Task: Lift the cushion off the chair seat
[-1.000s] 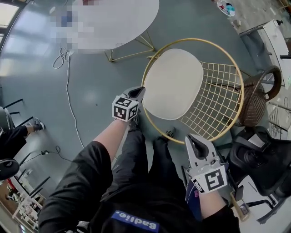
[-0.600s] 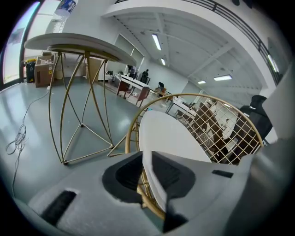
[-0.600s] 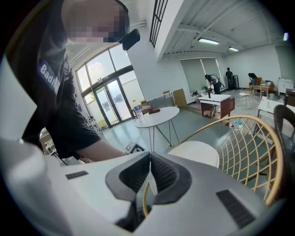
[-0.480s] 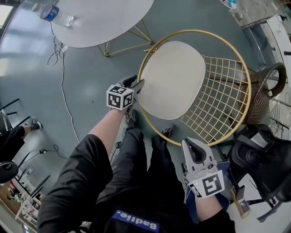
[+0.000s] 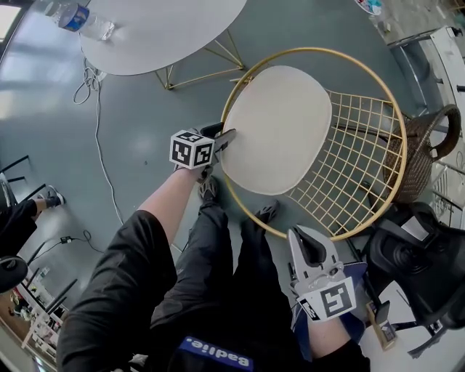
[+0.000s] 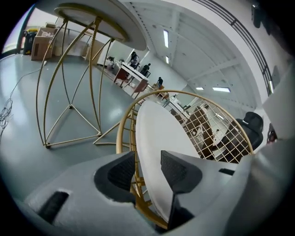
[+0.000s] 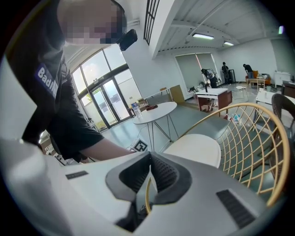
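The white round table (image 5: 167,29) fills the head view toward 11 o'clock, its far side cut off by the frame. Toward 1 o'clock stands the gold wire chair with a round hoop rim (image 5: 398,123), its grid back spreading to the hoop's 4 o'clock. The cream oval cushion (image 5: 280,127) lies flat on the seat at the hoop's 10 o'clock side, not yet lifted. At 4 o'clock a black office chair (image 5: 407,254) runs out of frame. At 3 o'clock a brown wicker piece (image 5: 425,145) is half hidden behind the grid, and too little of it shows to name it.

Your left gripper (image 5: 224,136) is at the cushion's 9 o'clock edge. Its jaws have just been opening and stand wide apart. Its own view shows the cushion's edge and the gold rim in the gap, with one pad outside the rim and the other over the cushion. Whether that pad touches is hard to tell.

Your right gripper (image 5: 301,234) is just outside the hoop's 6 o'clock, jaws closed tip to tip on nothing — a thin gold line of rim shows through the slit beneath them.

A clear plastic bottle with a blue label (image 5: 76,18) lies on the table, clipped by the top edge.
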### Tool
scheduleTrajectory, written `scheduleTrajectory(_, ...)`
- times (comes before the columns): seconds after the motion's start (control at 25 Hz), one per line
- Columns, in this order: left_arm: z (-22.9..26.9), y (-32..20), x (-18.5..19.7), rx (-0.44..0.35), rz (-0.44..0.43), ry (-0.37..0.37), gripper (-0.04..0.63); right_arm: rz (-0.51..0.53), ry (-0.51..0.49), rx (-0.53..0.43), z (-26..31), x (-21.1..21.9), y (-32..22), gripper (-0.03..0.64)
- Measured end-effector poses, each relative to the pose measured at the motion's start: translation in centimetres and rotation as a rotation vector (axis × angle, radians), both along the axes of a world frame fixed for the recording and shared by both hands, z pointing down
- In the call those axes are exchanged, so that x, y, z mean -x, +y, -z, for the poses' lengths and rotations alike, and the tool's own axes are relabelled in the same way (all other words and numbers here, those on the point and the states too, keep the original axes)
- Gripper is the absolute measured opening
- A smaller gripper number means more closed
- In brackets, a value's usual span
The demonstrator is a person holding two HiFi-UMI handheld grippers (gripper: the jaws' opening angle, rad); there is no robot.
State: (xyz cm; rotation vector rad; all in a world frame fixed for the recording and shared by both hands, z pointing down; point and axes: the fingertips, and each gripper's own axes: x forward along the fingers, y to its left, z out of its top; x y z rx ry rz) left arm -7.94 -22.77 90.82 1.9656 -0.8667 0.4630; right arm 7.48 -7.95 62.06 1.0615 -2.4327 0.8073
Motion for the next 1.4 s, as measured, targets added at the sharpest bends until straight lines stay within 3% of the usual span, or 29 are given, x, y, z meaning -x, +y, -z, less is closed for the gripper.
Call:
scheduleTrajectory(0.2,-0.3,0.1,-0.1,0.041,0.01,0.026,0.169,0.001,-0.007,0.004,0.6,1.1,0.1,0.028)
scheduleTrajectory(0.44,2.1,1.1,-0.5,0.055,0.016,0.018,0.088,-0.037,-0.021,-0.002,3.3,0.7,0.0,0.028)
scheduleTrajectory(0.64,6.5,1.5,-1.9,0.027,0.052,0.034,0.061,-0.063,-0.036,-0.038,6.6,-0.6,0.5,0.028)
scheduleTrajectory(1.04,16.8,2.7,-6.0,0.003,0.032,0.062,0.038,-0.113,-0.041,-0.108,13.5,-2.9,2.0,0.028)
scheduleTrajectory(1.4,26.5,5.4,-6.2,-0.068,0.001,0.012,0.034,-0.158,-0.063,-0.138,17.5,-4.8,3.3,0.028)
